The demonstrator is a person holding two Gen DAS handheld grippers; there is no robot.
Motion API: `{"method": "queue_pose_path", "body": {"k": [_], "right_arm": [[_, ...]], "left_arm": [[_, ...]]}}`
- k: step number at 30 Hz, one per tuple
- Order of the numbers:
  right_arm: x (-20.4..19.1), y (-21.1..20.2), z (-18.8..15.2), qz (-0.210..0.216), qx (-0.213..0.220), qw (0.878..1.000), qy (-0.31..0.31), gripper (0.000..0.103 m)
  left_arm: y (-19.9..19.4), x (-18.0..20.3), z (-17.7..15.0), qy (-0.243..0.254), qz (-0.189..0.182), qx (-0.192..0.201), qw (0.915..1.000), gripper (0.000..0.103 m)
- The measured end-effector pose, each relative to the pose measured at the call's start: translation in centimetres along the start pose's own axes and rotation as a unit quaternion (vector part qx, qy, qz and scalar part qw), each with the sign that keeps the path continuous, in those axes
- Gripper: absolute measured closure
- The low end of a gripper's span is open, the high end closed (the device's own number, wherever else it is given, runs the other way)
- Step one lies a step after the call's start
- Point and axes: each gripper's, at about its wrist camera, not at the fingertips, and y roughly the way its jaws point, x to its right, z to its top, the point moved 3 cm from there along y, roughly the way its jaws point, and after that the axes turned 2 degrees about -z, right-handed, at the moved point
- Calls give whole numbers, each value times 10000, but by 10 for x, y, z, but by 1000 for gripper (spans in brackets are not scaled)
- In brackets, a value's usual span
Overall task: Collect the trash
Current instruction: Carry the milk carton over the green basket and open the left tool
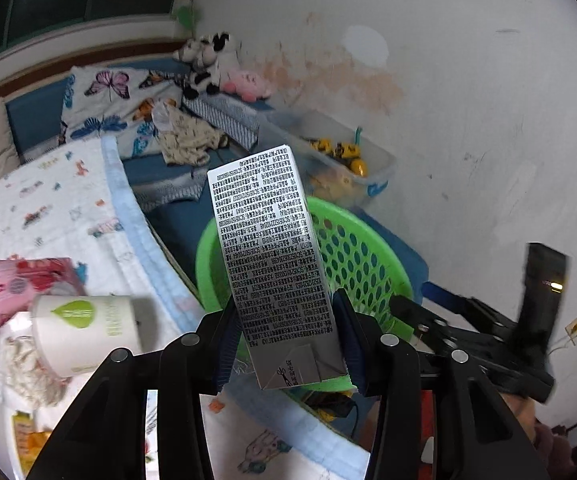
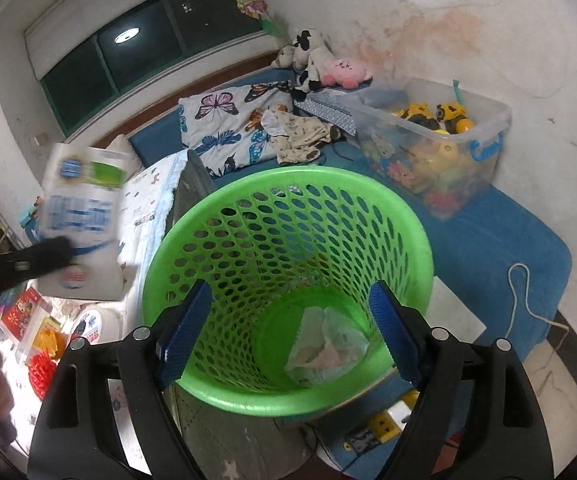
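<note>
Left gripper (image 1: 284,340) clamped low on a carton (image 1: 272,256), looks light, stiff-ish, crushable. Best gripped across flat sides. Right gripper (image 2: 288,332) spread empty, green basket (image 2: 224,392) right under it.

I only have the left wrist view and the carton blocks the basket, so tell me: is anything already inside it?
Observer: Yes, a crumpled white bag lies at the bottom of the green basket.
Operator: Where is the right gripper?
Observer: The right gripper hangs over the basket mouth, jaws open, nothing between them.
Operator: What does my carton's far side look like?
Observer: The carton is white with blue and green print, left of the basket, clamped in the left gripper.
</note>
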Motion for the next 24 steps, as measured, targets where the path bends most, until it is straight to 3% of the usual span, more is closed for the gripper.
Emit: {"method": "queue_pose_path", "body": {"k": [10, 12, 13, 19, 24], "right_arm": [[1, -13, -8, -31, 69, 10000, 59, 20], [2, -14, -9, -30, 62, 10000, 70, 20], [2, -15, -10, -35, 61, 10000, 69, 20], [-11, -24, -12, 94, 61, 9999, -35, 20], [-37, -29, -19, 344, 3, 9990, -299, 20]], "left_arm": [[39, 11, -5, 114, 13, -431, 9990, 59], [41, 12, -6, 127, -22, -460, 9989, 55], [40, 13, -7, 116, -48, -466, 9988, 49], [14, 10, -9, 65, -79, -260, 9996, 48], [-29, -9, -15, 53, 287, 11, 9996, 48]]}}
